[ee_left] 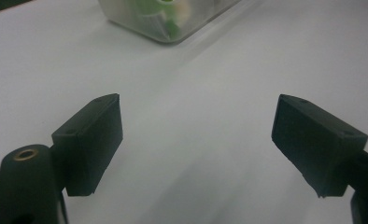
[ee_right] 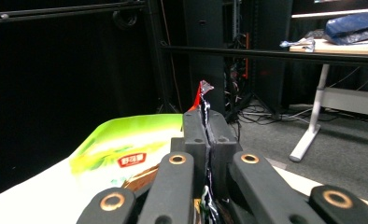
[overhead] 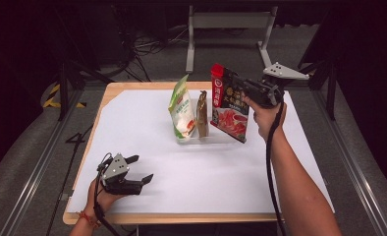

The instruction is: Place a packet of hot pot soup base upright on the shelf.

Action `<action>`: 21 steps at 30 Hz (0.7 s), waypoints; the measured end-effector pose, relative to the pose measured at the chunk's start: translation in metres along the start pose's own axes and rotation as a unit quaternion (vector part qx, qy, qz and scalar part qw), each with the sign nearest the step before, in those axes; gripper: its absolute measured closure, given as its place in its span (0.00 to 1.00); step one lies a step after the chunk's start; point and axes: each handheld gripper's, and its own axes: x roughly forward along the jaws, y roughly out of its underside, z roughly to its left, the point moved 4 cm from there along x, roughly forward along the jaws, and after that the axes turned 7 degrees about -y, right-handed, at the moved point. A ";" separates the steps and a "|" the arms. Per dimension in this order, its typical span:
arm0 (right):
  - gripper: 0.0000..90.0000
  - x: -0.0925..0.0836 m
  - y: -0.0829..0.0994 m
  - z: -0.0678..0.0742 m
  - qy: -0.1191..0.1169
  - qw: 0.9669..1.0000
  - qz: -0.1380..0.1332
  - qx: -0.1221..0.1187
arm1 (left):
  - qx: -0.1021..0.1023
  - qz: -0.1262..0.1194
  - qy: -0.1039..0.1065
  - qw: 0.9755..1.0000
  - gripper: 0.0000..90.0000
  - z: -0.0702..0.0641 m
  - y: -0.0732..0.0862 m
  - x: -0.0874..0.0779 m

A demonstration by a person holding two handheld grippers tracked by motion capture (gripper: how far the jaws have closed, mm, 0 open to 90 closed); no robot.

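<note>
Your black tongs (overhead: 233, 81) pinch a red-and-black pouch (overhead: 229, 105); beside it, a green-and-white pouch (overhead: 181, 108) on the white table (overhead: 206, 167).

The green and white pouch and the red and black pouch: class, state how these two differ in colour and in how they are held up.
The green and white pouch is pale and stands in the clear tray; the red and black pouch is dark. No gripper touches the green one, while the right gripper is clamped on the red one's top edge. Both are upright.
</note>
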 end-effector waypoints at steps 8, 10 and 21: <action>0.99 0.019 0.000 -0.005 0.012 1.000 -0.001 0.005 | -0.001 -0.003 0.000 1.000 0.19 0.001 0.000 -0.001; 0.99 0.023 0.002 -0.007 0.014 1.000 0.000 0.007 | 0.000 -0.004 0.000 1.000 0.19 0.001 -0.001 -0.002; 0.99 0.043 0.014 -0.016 0.006 1.000 -0.008 0.015 | -0.002 -0.003 -0.003 1.000 0.19 0.001 0.000 -0.002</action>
